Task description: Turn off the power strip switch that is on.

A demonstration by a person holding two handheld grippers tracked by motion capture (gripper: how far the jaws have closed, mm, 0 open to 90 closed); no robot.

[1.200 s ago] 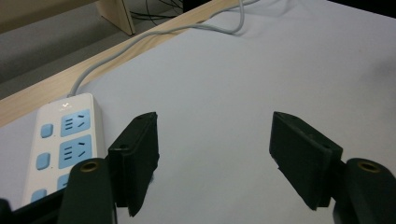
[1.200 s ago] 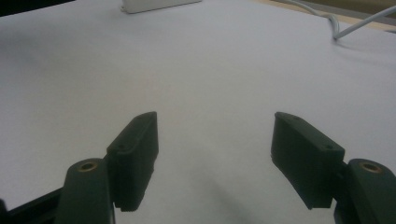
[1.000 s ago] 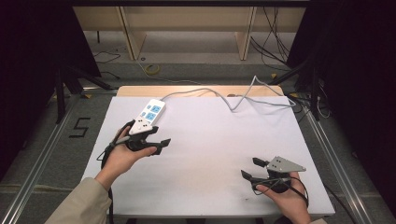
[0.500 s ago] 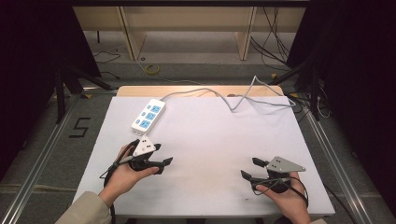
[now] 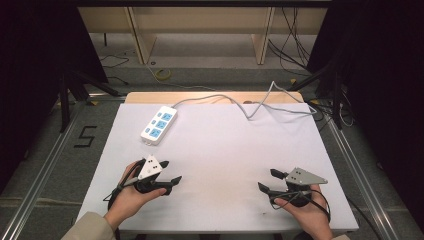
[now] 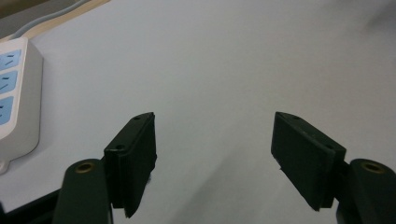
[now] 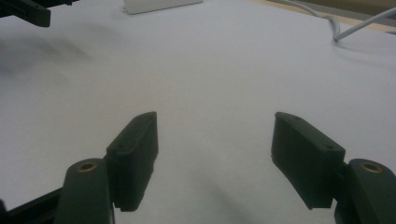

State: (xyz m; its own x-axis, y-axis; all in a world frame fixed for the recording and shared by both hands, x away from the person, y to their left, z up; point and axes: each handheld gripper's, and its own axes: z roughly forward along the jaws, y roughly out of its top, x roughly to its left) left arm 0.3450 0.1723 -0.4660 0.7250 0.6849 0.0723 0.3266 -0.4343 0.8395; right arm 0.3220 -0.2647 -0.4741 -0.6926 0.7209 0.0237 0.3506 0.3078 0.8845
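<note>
Left gripper: black two-jaw tool with grey three-cornered plate, held low over the white cloth-covered surface; jaws spread wide, nothing between them.
Right gripper: same build, low near the surface's near edge; jaws spread, empty.
Power strip: white plastic bar with three blue socket faces, lying flat well ahead of the left jaws, slightly to their left; in the left gripper view it sits at the left edge.
Cable: grey cord trailing from the strip along the far edge, well beyond both jaws.
Reading: spread jaws aimed forward suggest a readied stance; strip nearest the left gripper, likely its target.
</note>
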